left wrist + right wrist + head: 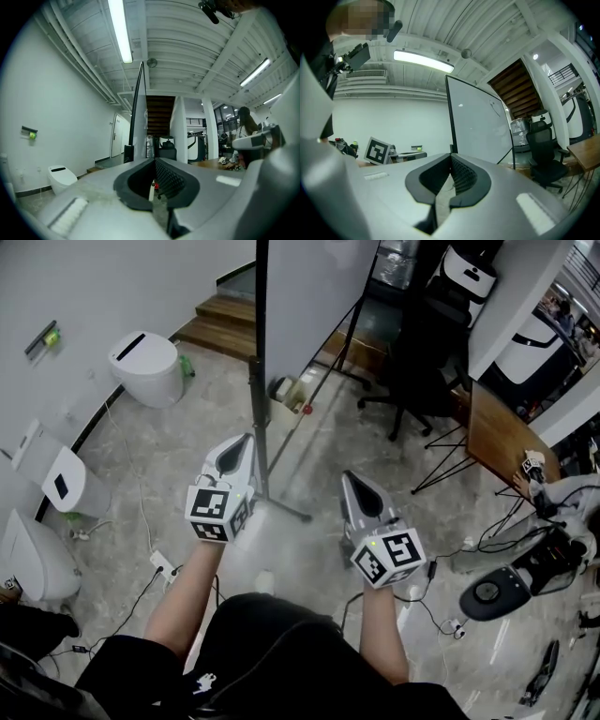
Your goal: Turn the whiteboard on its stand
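Whiteboard (314, 296) ahead of L gripper (242, 446) & R gripper (352, 482), both closed, empty

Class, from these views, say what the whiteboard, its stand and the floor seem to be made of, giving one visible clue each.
Whiteboard: smooth, glossy white panel, probably coated steel or melamine; small light glints show on it.
Stand: slim dark tubes, likely painted metal.
Floor: grey mottled surface with a slight sheen, looks like polished stone or tile; which one is unclear.

Right gripper (451, 158) jaws together — empty, whiteboard (480, 124) upright ahead, office chair (543, 152) right
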Demonstrator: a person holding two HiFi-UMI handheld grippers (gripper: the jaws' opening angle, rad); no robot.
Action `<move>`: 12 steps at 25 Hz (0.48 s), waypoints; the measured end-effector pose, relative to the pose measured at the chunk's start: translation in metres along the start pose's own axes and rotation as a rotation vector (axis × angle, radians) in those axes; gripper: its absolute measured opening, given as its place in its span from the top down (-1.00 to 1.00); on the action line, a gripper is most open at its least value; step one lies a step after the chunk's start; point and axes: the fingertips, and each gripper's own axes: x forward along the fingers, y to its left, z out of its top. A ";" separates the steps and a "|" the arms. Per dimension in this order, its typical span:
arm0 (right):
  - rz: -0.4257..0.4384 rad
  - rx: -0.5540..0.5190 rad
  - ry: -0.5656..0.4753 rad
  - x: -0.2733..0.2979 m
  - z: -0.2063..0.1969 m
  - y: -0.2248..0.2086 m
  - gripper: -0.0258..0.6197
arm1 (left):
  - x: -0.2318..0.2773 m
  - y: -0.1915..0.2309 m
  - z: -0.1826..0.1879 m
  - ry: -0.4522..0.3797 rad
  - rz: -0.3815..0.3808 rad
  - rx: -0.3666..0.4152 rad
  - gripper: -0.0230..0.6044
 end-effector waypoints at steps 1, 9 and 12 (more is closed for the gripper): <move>-0.004 -0.002 0.000 0.005 0.000 0.000 0.90 | 0.003 0.004 0.001 -0.001 -0.004 0.002 0.92; -0.041 -0.013 -0.001 0.043 0.000 -0.004 0.90 | 0.033 0.036 -0.002 0.002 -0.045 0.007 0.92; -0.053 -0.017 -0.001 0.057 -0.001 -0.004 0.90 | 0.043 0.046 -0.004 0.007 -0.062 0.009 0.92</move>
